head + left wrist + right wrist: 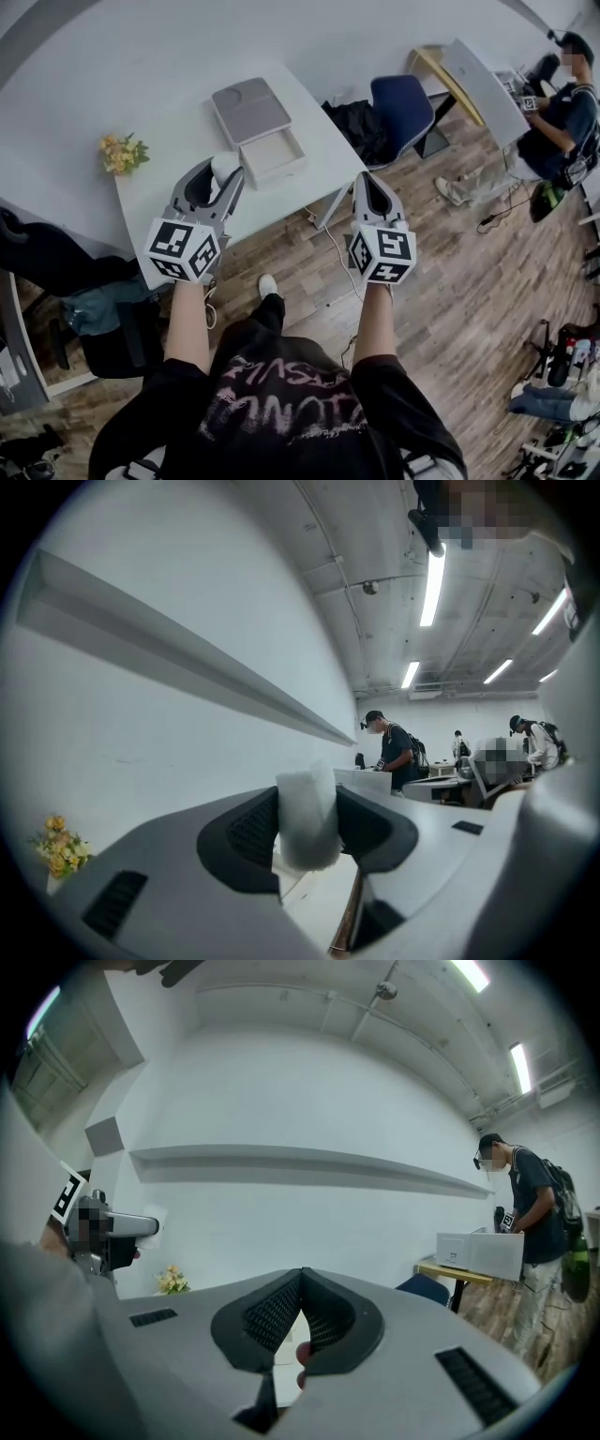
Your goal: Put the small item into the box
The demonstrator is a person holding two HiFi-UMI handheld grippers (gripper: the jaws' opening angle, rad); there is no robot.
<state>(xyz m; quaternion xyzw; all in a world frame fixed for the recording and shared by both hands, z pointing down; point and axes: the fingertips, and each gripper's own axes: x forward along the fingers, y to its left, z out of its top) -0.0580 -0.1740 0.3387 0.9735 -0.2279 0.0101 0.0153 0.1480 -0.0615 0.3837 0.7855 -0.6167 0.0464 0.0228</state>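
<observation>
A small white, soft-looking item [307, 817] sits pinched between the dark pads of my left gripper [309, 825], which is raised and tilted up toward the wall. From the head view, the left gripper [225, 172] hovers over the white table [159, 94] with the white item [223, 165] at its tips, just left of the open box [274, 156]. The box's grey lid [249, 109] lies behind it. My right gripper [367, 180] hangs beyond the table's right edge, above the floor. Its jaws [302, 1283] are shut with nothing between them.
A small bunch of yellow flowers [123, 153] stands on the table's left side. A blue chair [403, 106] and a black bag [356, 127] are right of the table. A seated person [553, 112] is at the far right beside another table [473, 80]. Cables trail over the wooden floor.
</observation>
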